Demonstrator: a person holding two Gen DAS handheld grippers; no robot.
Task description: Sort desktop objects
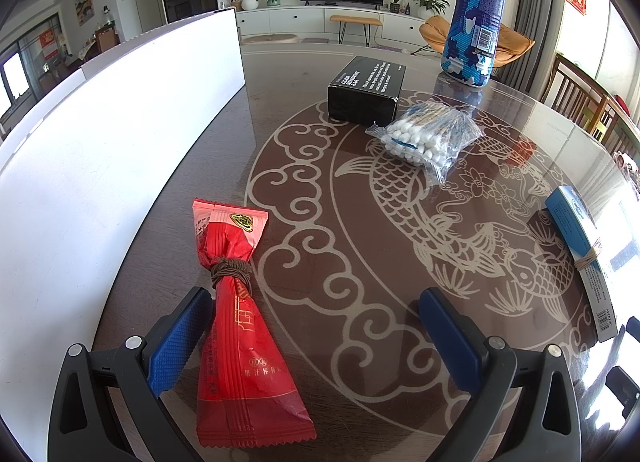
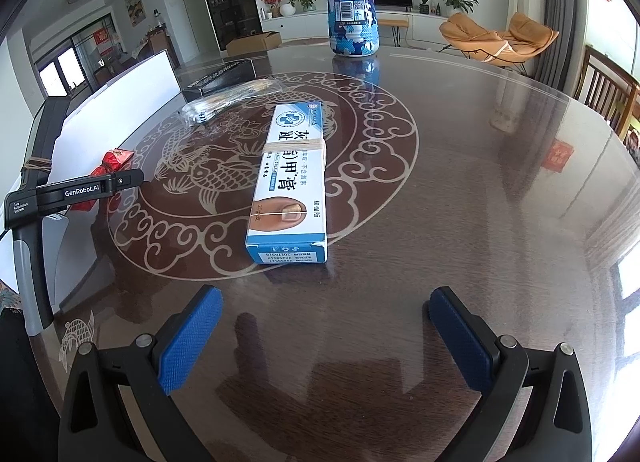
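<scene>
A red snack packet [image 1: 236, 322] tied with brown cord lies on the patterned table between the fingers of my left gripper [image 1: 316, 302], touching the left pad; the jaws are open wide. Farther off lie a bag of cotton swabs [image 1: 428, 137], a black box [image 1: 366, 87] and a tall blue-white pack [image 1: 476, 17]. My right gripper [image 2: 326, 300] stands open above the bare table, just short of a blue-white medicine box [image 2: 290, 181] bound with rubber bands. The right wrist view also shows the left gripper [image 2: 74, 191] over the red packet [image 2: 112, 161].
A white tray [image 1: 100, 165] runs along the table's left side. The medicine box [image 1: 580, 238] lies at the right in the left wrist view. Wooden chairs [image 1: 588, 97] stand beyond the table's right edge. The round table [image 2: 480, 189] is bare on its right half.
</scene>
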